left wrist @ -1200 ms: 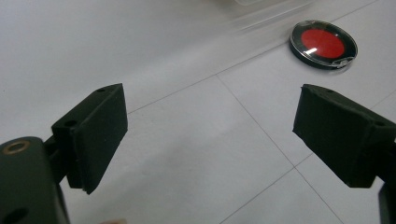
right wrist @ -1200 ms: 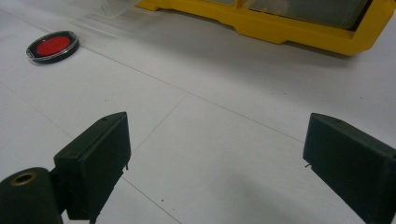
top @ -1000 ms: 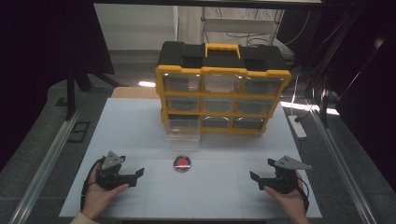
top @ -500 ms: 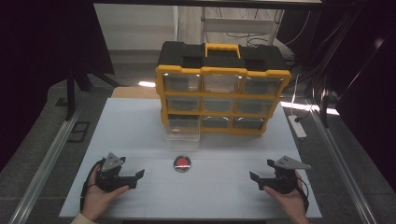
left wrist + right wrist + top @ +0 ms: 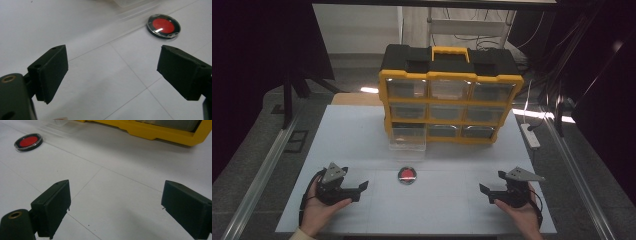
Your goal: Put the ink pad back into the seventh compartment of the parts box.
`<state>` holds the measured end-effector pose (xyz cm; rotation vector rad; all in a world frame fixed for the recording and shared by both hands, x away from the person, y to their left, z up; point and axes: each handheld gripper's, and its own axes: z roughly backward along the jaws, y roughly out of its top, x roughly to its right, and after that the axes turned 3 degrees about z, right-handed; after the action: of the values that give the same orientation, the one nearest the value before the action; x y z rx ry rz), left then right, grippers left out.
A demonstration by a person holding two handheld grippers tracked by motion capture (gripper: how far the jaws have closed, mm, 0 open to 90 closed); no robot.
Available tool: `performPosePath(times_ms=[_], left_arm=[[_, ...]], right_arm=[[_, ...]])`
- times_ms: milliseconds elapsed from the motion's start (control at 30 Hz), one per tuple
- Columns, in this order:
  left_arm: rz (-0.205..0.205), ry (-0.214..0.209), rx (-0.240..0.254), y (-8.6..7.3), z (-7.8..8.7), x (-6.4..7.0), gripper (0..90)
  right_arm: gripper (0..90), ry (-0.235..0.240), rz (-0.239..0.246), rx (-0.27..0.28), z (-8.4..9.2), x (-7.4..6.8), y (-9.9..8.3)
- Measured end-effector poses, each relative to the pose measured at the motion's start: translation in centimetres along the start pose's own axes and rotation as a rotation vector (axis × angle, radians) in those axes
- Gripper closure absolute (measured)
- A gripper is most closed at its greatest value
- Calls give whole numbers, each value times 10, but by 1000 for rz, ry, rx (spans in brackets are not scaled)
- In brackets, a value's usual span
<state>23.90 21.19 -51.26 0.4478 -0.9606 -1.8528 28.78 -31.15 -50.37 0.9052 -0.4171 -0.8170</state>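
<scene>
A small round disc (image 5: 407, 175) with a red face and a black rim lies flat on the white table (image 5: 352, 145), in front of the organizer. My left gripper (image 5: 358, 191) rests on the table left of the disc, open and empty, its jaws toward the disc. In the left gripper view the disc (image 5: 163, 25) lies ahead and to the right of the open gripper (image 5: 112, 67). My right gripper (image 5: 487, 194) sits to the disc's right, also open and empty. The right gripper view has the disc (image 5: 28, 141) far off at upper left, beyond the gripper (image 5: 115, 205).
A yellow and black drawer organizer (image 5: 451, 100) stands at the back middle of the table. Its lower left clear drawer (image 5: 408, 137) is pulled out toward the disc. A white power strip (image 5: 530, 135) lies at the right edge. The organizer's yellow base (image 5: 160, 131) is ahead of the right gripper.
</scene>
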Motion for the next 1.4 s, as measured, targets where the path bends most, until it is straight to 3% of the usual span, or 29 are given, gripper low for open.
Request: performPosePath(times_ms=[867, 1400], left_arm=[[-52, -100, -16, 41, -5, 28, 107], [-100, -152, -45, 59, -19, 47, 103]], right_arm=[[89, 10, -8, -2, 0, -2, 0], [90, 10, -6, -5, -1, -2, -1]])
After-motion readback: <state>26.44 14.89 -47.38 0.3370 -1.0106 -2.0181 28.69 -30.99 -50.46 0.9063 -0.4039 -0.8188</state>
